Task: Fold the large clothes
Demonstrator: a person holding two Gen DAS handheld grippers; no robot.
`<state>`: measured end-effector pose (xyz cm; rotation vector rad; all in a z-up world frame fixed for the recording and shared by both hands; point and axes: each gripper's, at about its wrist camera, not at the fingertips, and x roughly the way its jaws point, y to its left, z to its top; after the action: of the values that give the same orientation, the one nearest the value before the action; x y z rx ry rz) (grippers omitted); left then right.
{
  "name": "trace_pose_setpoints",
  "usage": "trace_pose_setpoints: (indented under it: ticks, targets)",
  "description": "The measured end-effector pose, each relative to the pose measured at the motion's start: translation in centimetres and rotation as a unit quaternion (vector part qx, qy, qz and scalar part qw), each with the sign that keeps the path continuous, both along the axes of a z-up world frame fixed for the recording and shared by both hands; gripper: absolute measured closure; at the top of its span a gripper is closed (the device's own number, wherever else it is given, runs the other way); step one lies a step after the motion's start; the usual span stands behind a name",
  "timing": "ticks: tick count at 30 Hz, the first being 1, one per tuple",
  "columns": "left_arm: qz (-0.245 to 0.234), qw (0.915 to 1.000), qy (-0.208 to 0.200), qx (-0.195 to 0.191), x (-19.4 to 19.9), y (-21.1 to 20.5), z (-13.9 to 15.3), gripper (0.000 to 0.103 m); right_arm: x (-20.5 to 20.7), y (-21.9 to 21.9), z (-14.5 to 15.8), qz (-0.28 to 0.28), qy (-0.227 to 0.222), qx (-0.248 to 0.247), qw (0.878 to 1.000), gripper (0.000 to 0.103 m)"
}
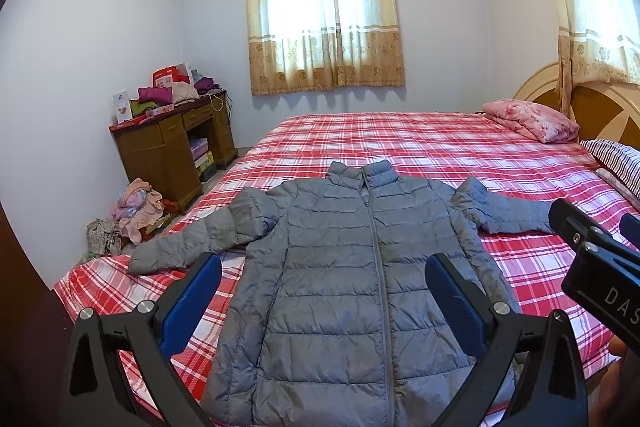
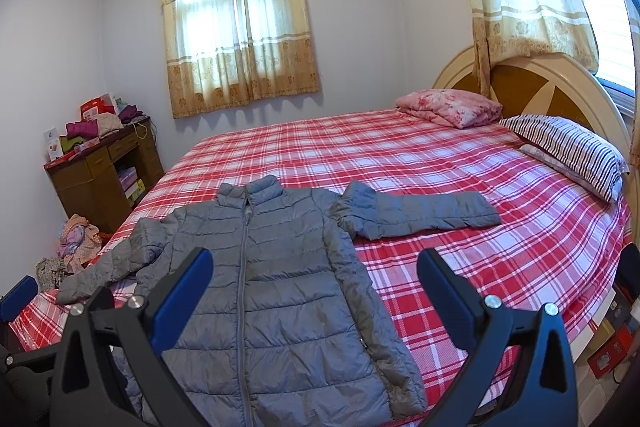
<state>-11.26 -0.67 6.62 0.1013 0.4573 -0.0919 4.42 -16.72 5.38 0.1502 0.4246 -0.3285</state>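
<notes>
Both the left gripper [image 1: 324,301] and right gripper [image 2: 314,291] hover wide open, empty, over a grey puffer jacket [image 1: 340,267] spread flat on a red-plaid bed [image 2: 460,187]; only the right view shows the full striped pillow [image 2: 568,147].

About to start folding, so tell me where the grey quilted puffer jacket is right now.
The grey quilted puffer jacket lies front-up on the near part of the red plaid bed sheet, zipped, sleeves spread sideways and collar towards the curtained window, in both wrist views.
</notes>
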Motion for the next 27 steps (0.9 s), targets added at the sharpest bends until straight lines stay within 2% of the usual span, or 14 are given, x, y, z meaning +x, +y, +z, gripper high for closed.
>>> trace_pose_setpoints:
  ticks: [10,16,19,21,23,27]
  targets:
    - [0.002,1.0,0.007,0.002,0.6,0.0,-0.5,0.001,0.4,-0.3,0.1,0.002,0.004,0.005,1.0,0.0]
    - [-0.015,0.9989,0.044,-0.011,3.5,-0.1,-1.7,0.001,1.5,-3.0,-0.3,-0.005,0.011,0.024,1.0,0.0]
    - [-0.03,0.9969,0.073,0.002,5.8,-0.2,-2.9,0.001,2.3,-6.0,-0.7,-0.008,0.009,0.049,0.999,0.0]
    - [-0.041,0.9952,0.089,-0.007,7.3,0.4,-3.4,0.001,3.1,-9.3,-1.2,0.002,0.014,0.097,0.995,0.0]
    - [-0.042,0.9939,0.1,-0.022,9.0,1.6,-3.8,0.001,3.9,-13.3,-1.9,-0.021,0.02,0.146,0.989,0.0]
    - [0.008,0.9947,0.1,-0.024,13.3,4.7,-4.2,0.001,6.0,-22.2,-4.2,-0.091,0.043,0.205,0.974,0.0]
